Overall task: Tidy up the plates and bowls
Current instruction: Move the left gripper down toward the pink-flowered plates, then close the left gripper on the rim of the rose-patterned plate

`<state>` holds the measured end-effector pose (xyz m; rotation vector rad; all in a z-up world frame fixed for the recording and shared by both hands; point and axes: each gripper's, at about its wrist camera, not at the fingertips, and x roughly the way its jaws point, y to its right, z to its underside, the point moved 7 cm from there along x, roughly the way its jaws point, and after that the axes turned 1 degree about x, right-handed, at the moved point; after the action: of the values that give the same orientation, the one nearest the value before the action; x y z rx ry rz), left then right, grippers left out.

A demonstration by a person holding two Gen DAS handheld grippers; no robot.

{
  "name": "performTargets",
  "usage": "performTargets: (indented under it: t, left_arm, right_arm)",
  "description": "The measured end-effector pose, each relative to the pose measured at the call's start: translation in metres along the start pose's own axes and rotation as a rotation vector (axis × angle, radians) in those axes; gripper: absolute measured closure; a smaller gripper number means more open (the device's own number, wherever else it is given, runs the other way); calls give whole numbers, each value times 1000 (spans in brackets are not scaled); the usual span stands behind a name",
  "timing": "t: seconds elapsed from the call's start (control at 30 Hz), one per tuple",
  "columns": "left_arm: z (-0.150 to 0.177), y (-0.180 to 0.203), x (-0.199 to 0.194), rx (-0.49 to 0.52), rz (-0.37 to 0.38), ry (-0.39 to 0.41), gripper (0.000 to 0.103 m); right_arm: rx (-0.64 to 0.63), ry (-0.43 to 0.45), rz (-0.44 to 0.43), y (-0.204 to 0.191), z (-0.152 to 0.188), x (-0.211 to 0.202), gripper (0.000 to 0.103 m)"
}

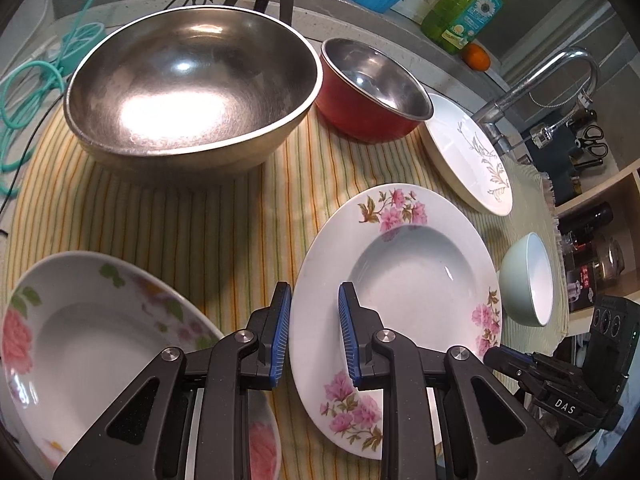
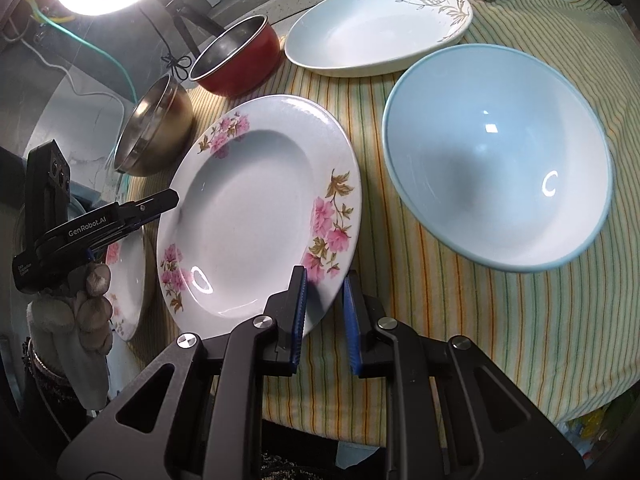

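Both grippers grasp the pink-flower plate (image 2: 256, 208) by opposite rims: the right gripper (image 2: 325, 312) has its fingers clenched on the near edge, the left gripper (image 1: 314, 332) on the other side. The plate sits tilted over the striped cloth (image 1: 192, 232), between the rose plate (image 1: 92, 344) and the blue bowl (image 2: 496, 160)

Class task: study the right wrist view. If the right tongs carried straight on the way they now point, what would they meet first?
Most likely the near rim of the pink-flowered plate: the right tongs straddle its edge already, jaws nearly closed. Whether the pads touch yet is unclear.
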<state>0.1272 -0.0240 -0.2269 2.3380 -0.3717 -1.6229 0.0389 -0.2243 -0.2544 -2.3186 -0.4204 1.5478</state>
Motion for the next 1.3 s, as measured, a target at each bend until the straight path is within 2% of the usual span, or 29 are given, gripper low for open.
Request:
performTargets:
  t: [0.9,1.3]
  left_arm:
    - [34,13,-5,17,-33,1,81]
    - [40,14,-7,20,-48,3,81]
  right_arm:
    - [-65,-76,-19,-18,8,22,84]
    - [-98,-94,-28,-23,9,30,84]
